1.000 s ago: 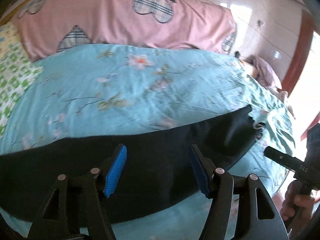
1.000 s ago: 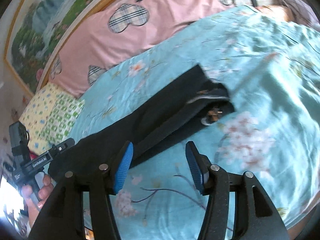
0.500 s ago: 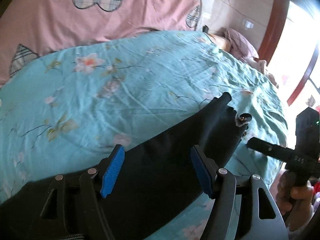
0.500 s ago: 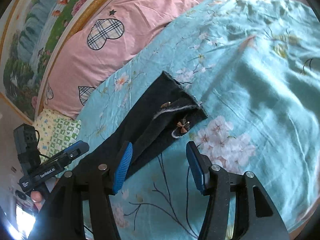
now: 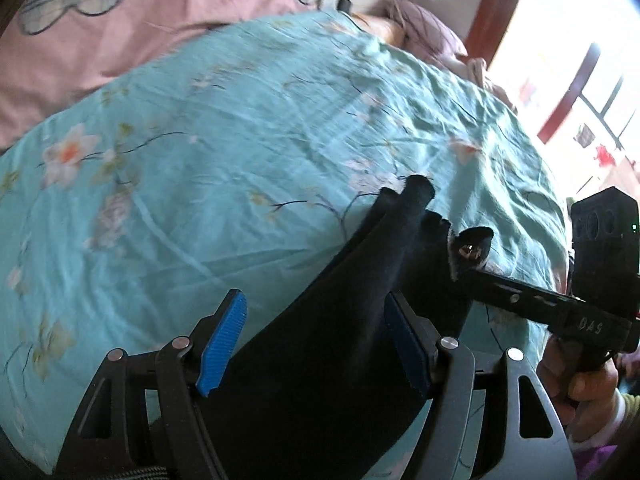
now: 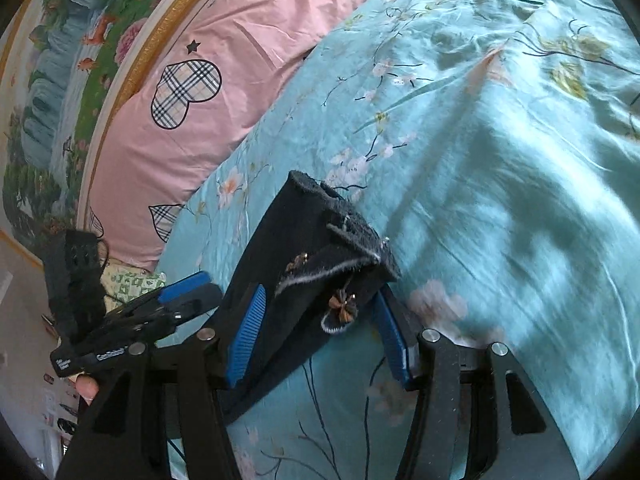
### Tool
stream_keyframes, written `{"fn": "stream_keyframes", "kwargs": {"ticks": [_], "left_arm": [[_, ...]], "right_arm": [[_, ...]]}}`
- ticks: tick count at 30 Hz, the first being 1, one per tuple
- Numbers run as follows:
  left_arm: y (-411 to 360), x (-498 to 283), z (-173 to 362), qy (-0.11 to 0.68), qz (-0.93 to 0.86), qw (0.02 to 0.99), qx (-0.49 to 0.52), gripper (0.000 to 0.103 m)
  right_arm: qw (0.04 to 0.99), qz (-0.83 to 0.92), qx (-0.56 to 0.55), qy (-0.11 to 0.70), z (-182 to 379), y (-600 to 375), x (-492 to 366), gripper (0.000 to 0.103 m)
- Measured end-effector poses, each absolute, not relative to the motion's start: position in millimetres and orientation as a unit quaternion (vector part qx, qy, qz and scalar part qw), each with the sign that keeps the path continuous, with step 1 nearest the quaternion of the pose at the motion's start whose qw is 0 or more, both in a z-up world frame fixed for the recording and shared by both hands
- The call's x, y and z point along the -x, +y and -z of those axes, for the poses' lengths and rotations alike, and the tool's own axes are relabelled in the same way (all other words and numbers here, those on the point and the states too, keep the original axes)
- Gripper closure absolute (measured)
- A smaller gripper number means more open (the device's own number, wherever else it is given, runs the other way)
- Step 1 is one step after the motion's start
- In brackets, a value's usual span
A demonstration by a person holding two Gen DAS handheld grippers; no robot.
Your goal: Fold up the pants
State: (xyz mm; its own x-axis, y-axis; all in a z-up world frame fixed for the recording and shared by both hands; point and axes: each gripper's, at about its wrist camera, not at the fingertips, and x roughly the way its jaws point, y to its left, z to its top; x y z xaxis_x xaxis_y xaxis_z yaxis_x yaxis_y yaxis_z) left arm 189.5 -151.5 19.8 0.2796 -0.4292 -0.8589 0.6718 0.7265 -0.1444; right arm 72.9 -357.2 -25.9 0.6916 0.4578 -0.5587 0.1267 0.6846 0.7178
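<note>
Black fabric pants on a bed's teal floral sheet.
Left view: left tool unclenched, widening, astride the pants running near-left to far-right; open sheet beyond. Right view: right tool narrowing around the waistband, pads not visibly pressing; sheet clear rightward.

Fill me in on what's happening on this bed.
A person with a gripper in each hand is folding black pants laid across a teal floral bedspread. The right gripper is closing around the waistband end, with its bow trim. The left gripper is opening astride the pants, gripping nothing. No fold is made yet.
</note>
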Motion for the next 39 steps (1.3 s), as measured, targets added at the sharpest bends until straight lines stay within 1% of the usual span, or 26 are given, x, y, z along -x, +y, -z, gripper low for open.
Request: {"fn": "stream_keyframes", "kwargs": {"ticks": [1,2,3,10,12,15,16,17,19,20,23,27,35,39], "left_arm": [[-157.2,-191.5,-17.9,0.492,0.356,0.784,-0.129,0.031],[-162.0,-192.9,-16.6,0.495,0.36,0.78,-0.132,0.031],[-167.2,-194.2,-15.2,0.497,0.365,0.776,-0.136,0.031],[-203.8,-203.9,-5.8,0.51,0.409,0.74,-0.159,0.032],[-213.8,-209.7,1.2,0.524,0.425,0.721,-0.154,0.035],[-223.6,-218.7,12.3,0.544,0.443,0.699,-0.138,0.043],[-225.3,-221.3,13.8,0.545,0.451,0.695,-0.131,0.051],[-225.8,-223.2,13.8,0.545,0.457,0.692,-0.124,0.066],[-224.8,-226.2,12.8,0.549,0.47,0.684,-0.103,0.086],[-224.0,-225.7,11.3,0.547,0.474,0.683,-0.098,0.089],[-220.2,-218.2,4.1,0.528,0.477,0.695,-0.104,0.092],[-208.9,-214.0,-11.9,0.511,0.48,0.708,-0.087,0.092],[-165.4,-191.5,-63.2,0.454,0.477,0.749,-0.065,0.093],[-136.4,-177.2,-83.6,0.429,0.472,0.768,-0.052,0.093]], "right_arm": [[0.834,-0.103,-0.386,0.38,27.6,-358.0,-74.0,0.065],[0.832,-0.104,-0.391,0.379,31.1,-361.1,-73.4,0.079],[0.83,-0.105,-0.396,0.378,32.8,-363.7,-74.1,0.089],[0.829,-0.128,-0.415,0.352,36.4,-375.8,-61.2,0.091],[0.832,-0.132,-0.412,0.348,35.0,-376.8,-58.5,0.091],[0.836,-0.133,-0.402,0.348,34.3,-376.6,-56.0,0.091],[0.837,-0.133,-0.399,0.35,35.5,-376.1,-55.2,0.091],[0.837,-0.133,-0.398,0.351,36.1,-375.5,-55.1,0.091],[0.838,-0.133,-0.396,0.35,37.3,-375.8,-54.6,0.091],[0.838,-0.133,-0.396,0.351,37.6,-375.7,-55.1,0.091],[0.839,-0.138,-0.397,0.347,36.9,-376.2,-54.8,0.091],[0.842,-0.148,-0.395,0.338,31.0,-374.5,-53.5,0.091],[0.85,-0.218,-0.378,0.296,-5.8,-354.8,-52.6,0.091],[0.836,-0.269,-0.387,0.281,-19.9,-337.0,-53.4,0.091]]}}
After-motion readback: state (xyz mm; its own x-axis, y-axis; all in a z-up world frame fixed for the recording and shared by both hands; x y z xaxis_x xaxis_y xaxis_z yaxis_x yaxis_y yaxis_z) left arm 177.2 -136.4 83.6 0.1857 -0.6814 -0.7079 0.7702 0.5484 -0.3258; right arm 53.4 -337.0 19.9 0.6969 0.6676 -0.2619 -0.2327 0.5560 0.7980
